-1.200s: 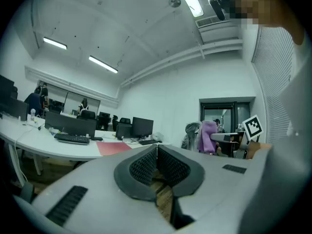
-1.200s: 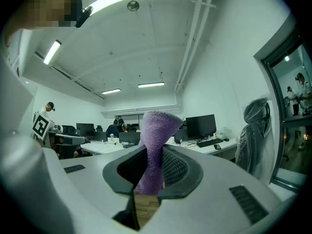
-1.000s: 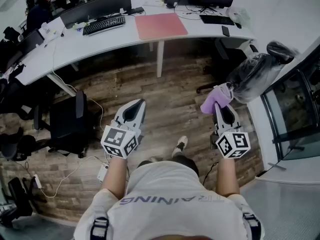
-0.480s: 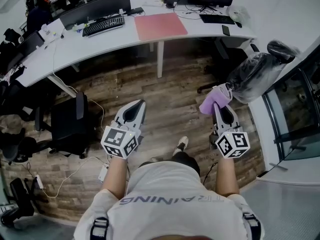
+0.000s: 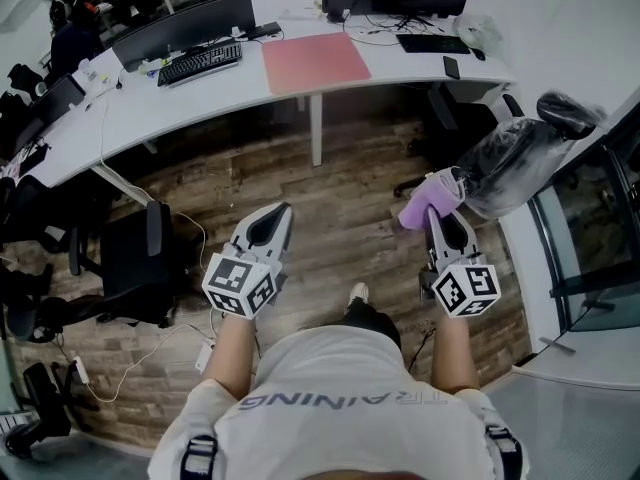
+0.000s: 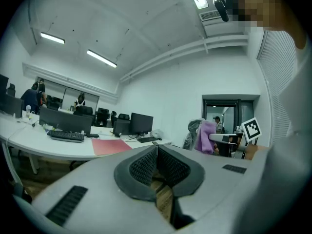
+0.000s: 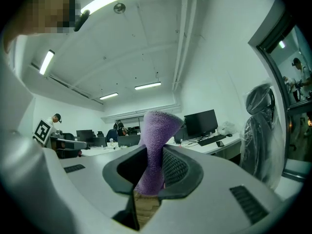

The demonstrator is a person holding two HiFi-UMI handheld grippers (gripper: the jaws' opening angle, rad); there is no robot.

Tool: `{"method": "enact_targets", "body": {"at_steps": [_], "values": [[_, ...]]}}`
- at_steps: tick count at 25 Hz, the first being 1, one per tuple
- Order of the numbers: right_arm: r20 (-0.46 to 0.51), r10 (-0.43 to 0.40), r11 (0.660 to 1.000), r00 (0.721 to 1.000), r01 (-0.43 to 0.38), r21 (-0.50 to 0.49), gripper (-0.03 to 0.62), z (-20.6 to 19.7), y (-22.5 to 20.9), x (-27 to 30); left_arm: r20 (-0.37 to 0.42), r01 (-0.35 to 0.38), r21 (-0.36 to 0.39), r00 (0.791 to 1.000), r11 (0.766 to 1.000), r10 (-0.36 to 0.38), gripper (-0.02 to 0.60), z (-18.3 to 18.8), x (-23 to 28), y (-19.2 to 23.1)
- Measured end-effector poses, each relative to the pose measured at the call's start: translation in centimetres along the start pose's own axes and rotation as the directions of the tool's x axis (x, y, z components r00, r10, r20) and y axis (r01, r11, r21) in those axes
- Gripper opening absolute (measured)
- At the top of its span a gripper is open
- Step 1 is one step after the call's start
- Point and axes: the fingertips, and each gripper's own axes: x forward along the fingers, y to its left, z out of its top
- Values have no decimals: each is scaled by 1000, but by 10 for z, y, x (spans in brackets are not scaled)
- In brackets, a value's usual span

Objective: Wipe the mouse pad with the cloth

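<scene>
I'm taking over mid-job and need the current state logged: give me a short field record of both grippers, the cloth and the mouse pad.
left gripper: jaws together, nothing between them, held over the wood floor
right gripper: shut on the purple cloth, which sticks up past the jaws
mouse pad: red, lying flat on the white desk, right of the keyboard
progress: cloth far short of the pad; wiping not begun

Bright, even overhead light from ceiling strip lights [image 6: 101, 58] at 10 o'clock in the left gripper view. Shadow beneath the white counter [image 5: 150, 98]. Strong fisheye bending at the edges; both gripper views have black corners. Left tool [image 6: 157, 152] body soft-focused near the lens.
</scene>
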Motion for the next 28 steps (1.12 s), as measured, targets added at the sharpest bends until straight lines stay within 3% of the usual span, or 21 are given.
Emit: {"method": "enact_targets", "body": {"at_steps": [8,18,28], "values": [[-4,43,999,999,-43,8,97,22,-76,63,14,-26,8,1000,1000,26,37,25,93,4],[-18,110,994,994,-109,31,97,27,-158,120,9,-80,12,997,997,80,37,30,180,-7],[-38,138,989,990,-136,61,97,15,-189,153,-7,-104,10,995,995,104,37,30,222,7]]}}
